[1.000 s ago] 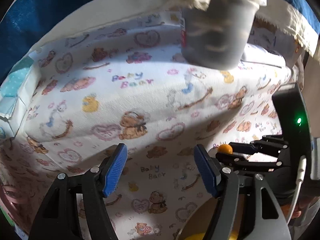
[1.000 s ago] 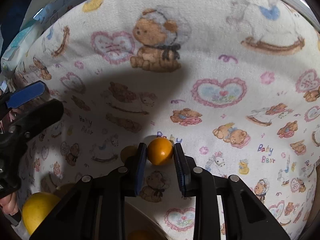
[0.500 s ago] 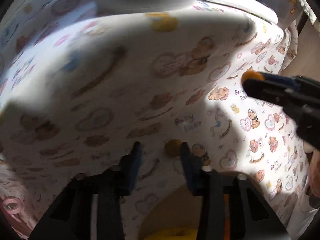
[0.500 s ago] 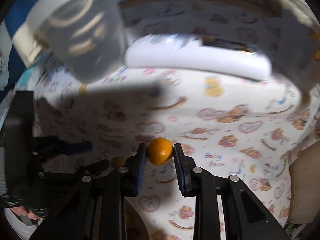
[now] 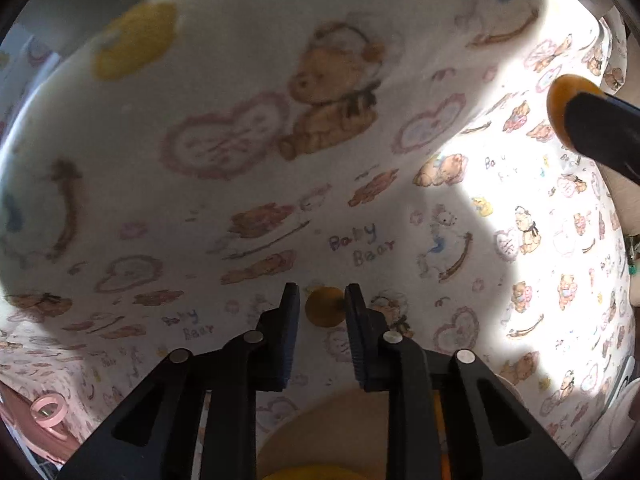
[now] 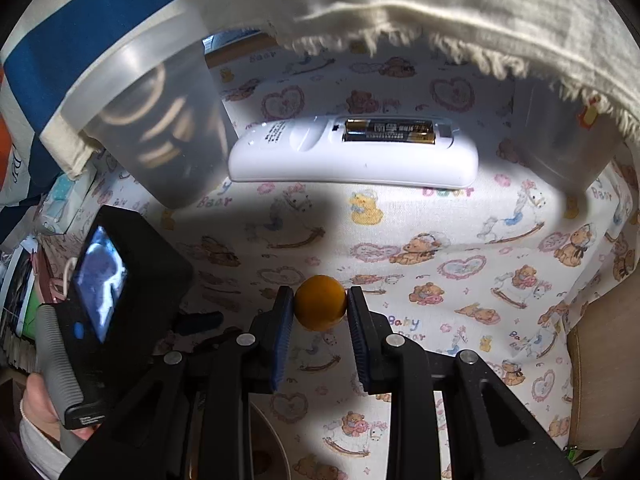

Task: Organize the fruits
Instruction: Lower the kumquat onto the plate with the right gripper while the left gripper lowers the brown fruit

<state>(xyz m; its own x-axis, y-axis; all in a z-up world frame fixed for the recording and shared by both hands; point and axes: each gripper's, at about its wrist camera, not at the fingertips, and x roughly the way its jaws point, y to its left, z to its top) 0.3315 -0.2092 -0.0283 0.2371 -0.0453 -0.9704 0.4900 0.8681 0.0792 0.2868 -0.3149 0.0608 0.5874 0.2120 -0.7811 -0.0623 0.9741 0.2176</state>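
Closing on a small orange fruit (image 5: pixel 325 306) that lies on the printed cloth (image 5: pixel 240 80), the left tongs (image 5: pixel 322 300) should centre it before pinching. Further off, the right tongs (image 6: pixel 320 304) grip another fruit (image 6: pixel 320 302) above the cloth; a bowl rim (image 5: pixel 320 432) shows near.

A: Any wording on the white cotton cloth printed with teddy bears and hearts (image 5: pixel 460 208)?
B: "Baby Bear", repeated across it; print on the white plastic remote's (image 6: pixel 352 156) back is too small to read.
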